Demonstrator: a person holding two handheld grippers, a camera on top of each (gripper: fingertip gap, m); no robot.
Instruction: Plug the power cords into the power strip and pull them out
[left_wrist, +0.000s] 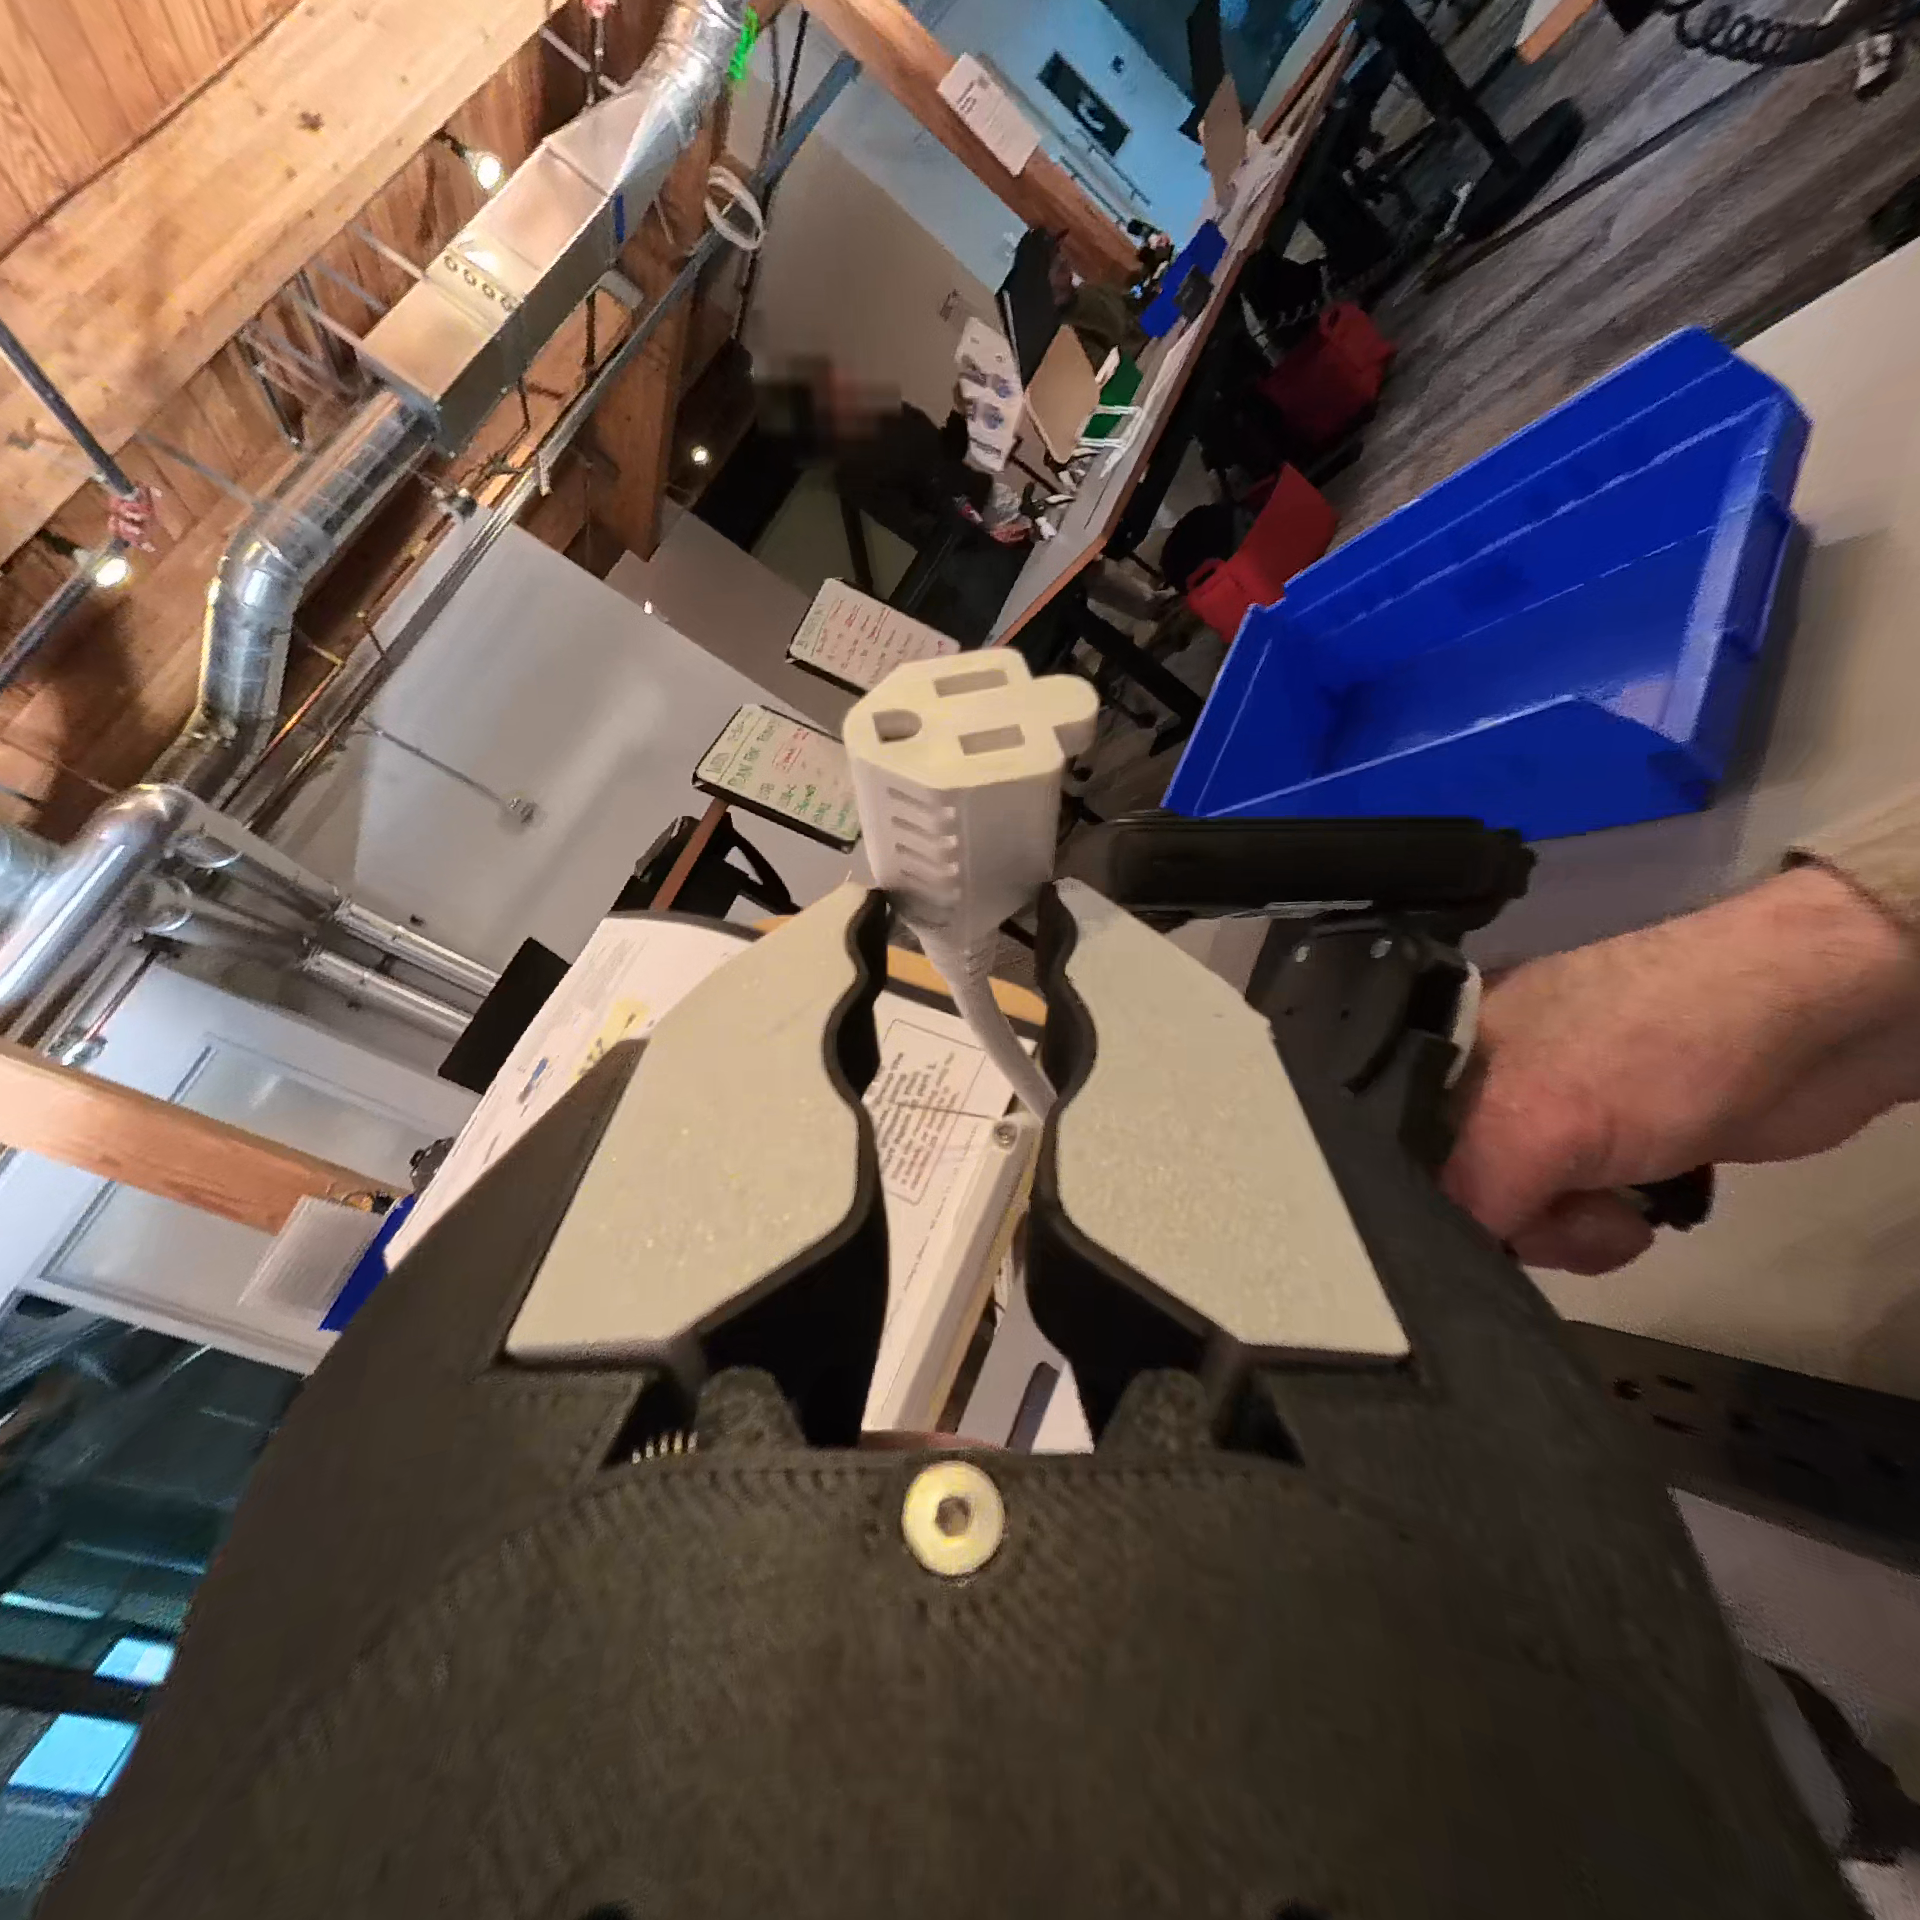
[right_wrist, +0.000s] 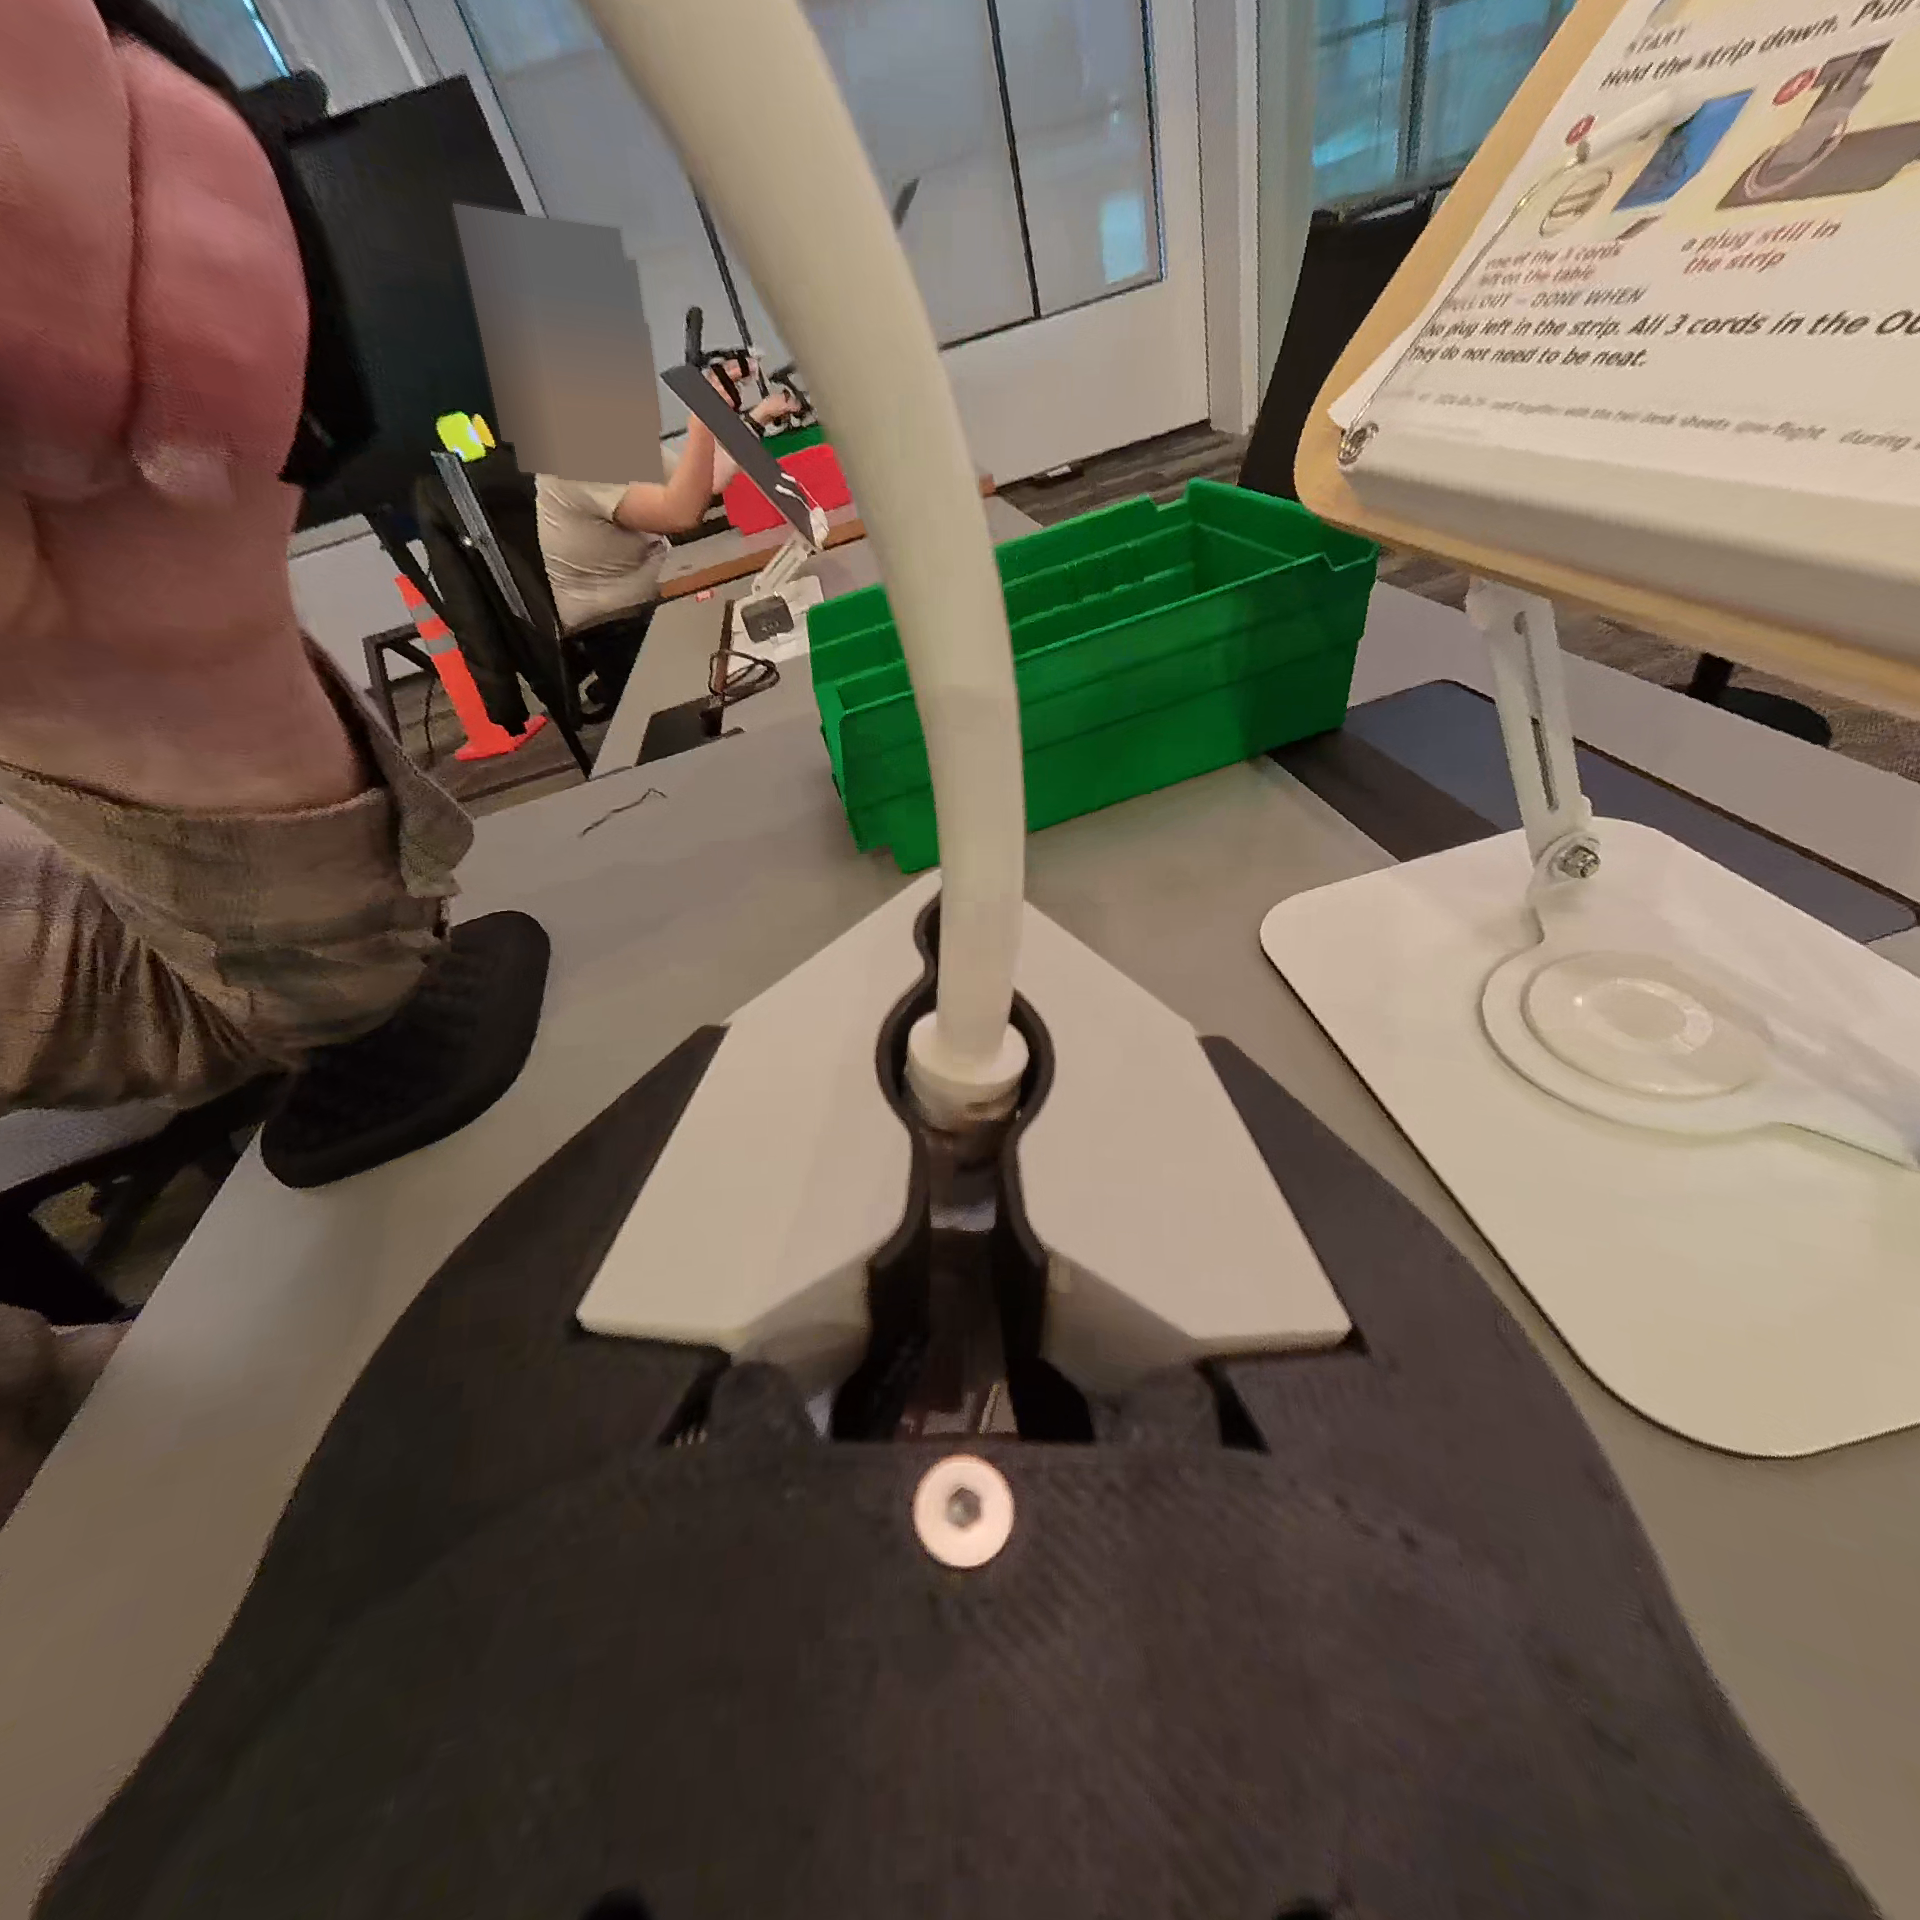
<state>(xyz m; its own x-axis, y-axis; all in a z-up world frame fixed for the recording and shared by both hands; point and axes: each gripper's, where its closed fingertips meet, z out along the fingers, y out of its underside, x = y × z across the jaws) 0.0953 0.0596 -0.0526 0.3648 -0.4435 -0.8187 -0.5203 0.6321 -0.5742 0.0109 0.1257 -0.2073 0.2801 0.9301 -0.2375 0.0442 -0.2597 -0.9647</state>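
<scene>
The white power cord with a moulded three-slot socket end (left_wrist: 961, 769) sits at the centre of the left wrist view, its ribbed body pinched at the neck between the tips of the left gripper (left_wrist: 961, 914), whose grey-faced, black-edged fingers (left_wrist: 748, 1091) are clenched on it; the socket face points up and away, held in the air above the table. In the right wrist view the same kind of thick white round cable (right_wrist: 925, 520) arcs from the top of the frame down into the right gripper (right_wrist: 966, 1049), which is closed around the cable's collar in the round notch between its pale fingers (right_wrist: 800, 1143). What lies below that collar is hidden, so I cannot tell whether a plug sits there. No power strip is clearly visible in either view. A person's hand (left_wrist: 1662, 1070) grips the other tool at the right edge of the left view. Farther out, a blue plastic bin (left_wrist: 1538, 644) rests on the grey table at upper right of the left view, while a green plastic bin (right_wrist: 1091, 665) stands at mid-frame in the right view, with a white stand carrying an instruction sheet (right_wrist: 1621, 1091) at right. I judge the cord is being carried between the hands, either toward plugging or toward a bin; the next move calls for finding the strip or bin and aligning the end.
</scene>
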